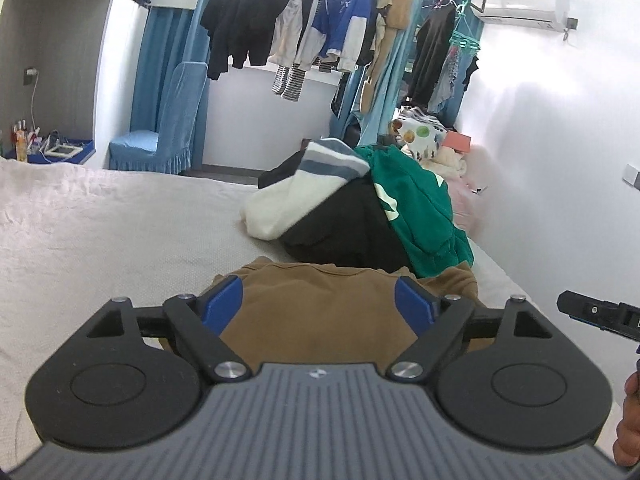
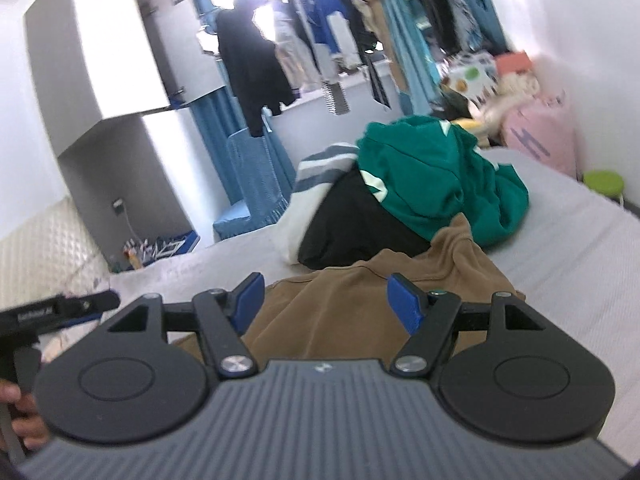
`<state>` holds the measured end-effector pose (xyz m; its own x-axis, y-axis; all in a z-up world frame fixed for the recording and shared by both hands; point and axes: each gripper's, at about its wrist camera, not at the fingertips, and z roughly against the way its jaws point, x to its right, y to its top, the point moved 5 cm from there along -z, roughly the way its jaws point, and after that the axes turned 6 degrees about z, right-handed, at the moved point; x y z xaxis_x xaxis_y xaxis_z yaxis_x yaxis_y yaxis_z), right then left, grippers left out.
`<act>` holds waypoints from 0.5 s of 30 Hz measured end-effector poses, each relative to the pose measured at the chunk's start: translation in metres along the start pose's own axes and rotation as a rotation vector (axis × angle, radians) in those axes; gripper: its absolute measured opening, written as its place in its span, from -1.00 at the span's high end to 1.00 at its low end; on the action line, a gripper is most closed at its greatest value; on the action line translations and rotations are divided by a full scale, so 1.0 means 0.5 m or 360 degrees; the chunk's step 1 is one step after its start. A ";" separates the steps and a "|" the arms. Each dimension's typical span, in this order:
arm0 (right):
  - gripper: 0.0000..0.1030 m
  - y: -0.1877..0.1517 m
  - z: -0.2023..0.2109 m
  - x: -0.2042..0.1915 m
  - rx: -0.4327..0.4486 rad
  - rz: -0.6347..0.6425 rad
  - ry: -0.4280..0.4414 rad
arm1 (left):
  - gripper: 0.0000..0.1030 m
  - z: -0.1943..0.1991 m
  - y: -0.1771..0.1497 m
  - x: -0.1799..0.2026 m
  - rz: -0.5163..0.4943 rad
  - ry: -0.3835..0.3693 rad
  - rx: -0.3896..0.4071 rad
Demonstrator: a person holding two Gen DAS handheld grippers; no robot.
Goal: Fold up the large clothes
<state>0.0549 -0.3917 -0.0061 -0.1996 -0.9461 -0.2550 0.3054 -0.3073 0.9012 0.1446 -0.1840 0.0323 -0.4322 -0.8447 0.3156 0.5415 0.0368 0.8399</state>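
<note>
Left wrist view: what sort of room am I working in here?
Most likely a bedroom in a home. You are over a bed with a pile of clothes on it, more laundry hangs on a rail by the window, and an air conditioner sits high on the wall.

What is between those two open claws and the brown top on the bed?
Nothing visible. The brown top lies directly ahead of the left gripper and the right gripper, both open. The pile of other clothes sits beyond it on the bed.
</note>
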 end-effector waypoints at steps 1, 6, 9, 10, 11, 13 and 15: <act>-0.38 -0.005 0.003 -0.009 0.0005 0.0022 -0.0004 | -0.71 0.003 -0.004 0.004 -0.0015 0.0007 0.0006; -0.38 -0.038 0.012 -0.042 0.0001 0.0109 -0.0031 | -0.78 0.030 -0.029 0.027 -0.0095 0.0044 0.0042; -0.39 -0.058 0.014 -0.055 -0.0013 0.0126 -0.0049 | -0.81 0.038 -0.044 0.033 -0.0105 0.0046 0.0051; -0.39 -0.064 0.014 -0.057 -0.0020 0.0127 -0.0050 | -0.82 0.041 -0.051 0.036 -0.0106 0.0039 0.0047; -0.39 -0.071 0.011 -0.058 -0.0030 0.0134 -0.0054 | -0.82 0.042 -0.057 0.038 -0.0115 0.0040 0.0044; -0.39 -0.085 0.009 -0.061 -0.0051 0.0141 -0.0066 | -0.83 0.042 -0.069 0.040 -0.0149 0.0065 0.0044; -0.39 -0.099 0.006 -0.063 -0.0069 0.0144 -0.0073 | -0.83 0.039 -0.078 0.041 -0.0172 0.0082 0.0036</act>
<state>0.0433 -0.3462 -0.0416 -0.2114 -0.9648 -0.1562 0.3642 -0.2261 0.9035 0.1007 -0.1922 0.0145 -0.4493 -0.8706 0.2004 0.4771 -0.0441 0.8777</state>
